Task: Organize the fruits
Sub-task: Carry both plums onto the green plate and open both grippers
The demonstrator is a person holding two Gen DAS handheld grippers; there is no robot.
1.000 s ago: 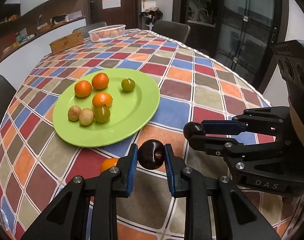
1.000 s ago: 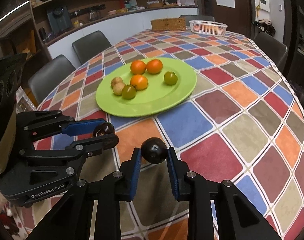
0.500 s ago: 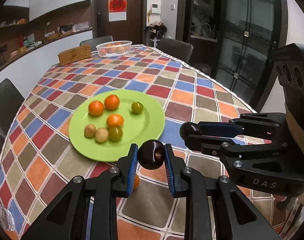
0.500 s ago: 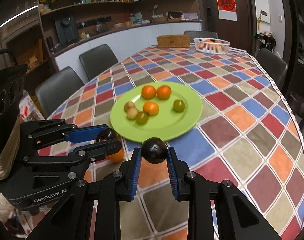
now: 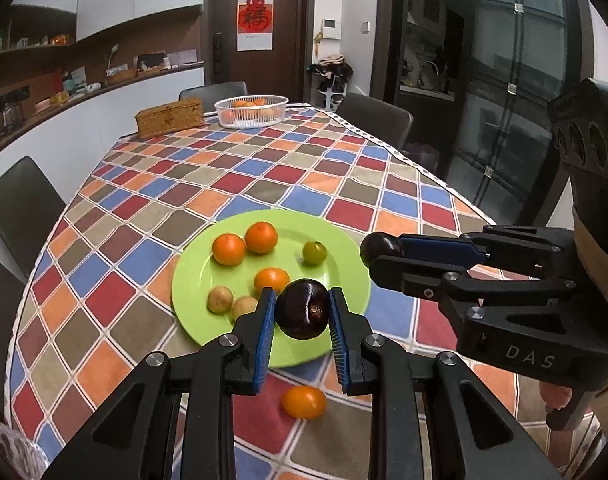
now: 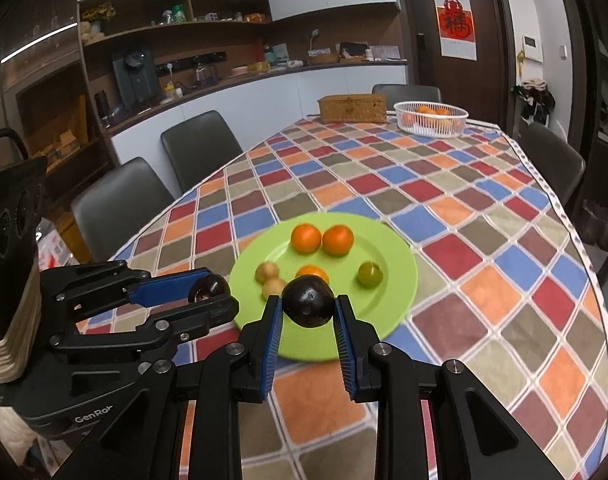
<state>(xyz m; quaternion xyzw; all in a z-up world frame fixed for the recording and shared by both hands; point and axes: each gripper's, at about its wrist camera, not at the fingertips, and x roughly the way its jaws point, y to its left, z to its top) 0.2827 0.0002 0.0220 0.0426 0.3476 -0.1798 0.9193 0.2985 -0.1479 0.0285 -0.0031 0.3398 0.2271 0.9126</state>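
My left gripper [image 5: 302, 312] is shut on a dark plum [image 5: 303, 309] and holds it above the near edge of the green plate [image 5: 346, 248]. My right gripper [image 6: 309, 306] is shut on a second dark plum [image 6: 308, 300], also above the plate's near edge [image 6: 400, 300]. Each gripper shows in the other's view, the right one [image 5: 380, 250] and the left one [image 6: 210, 290]. The plate holds three oranges [image 5: 261, 237], a green fruit [image 5: 314, 253] and two tan fruits [image 5: 219, 299]. One orange [image 5: 303, 401] lies on the tablecloth in front of the plate.
A white basket of oranges [image 5: 251, 111] and a wicker box [image 5: 169, 117] stand at the table's far end. Dark chairs [image 6: 200, 152] line the table's sides. The checked tablecloth [image 6: 484, 240] covers the table, whose right edge [image 6: 584, 248] is close.
Both grippers have risen and pulled back with their plums; the plate now looks smaller and farther, and the loose orange on the cloth has come into full view.
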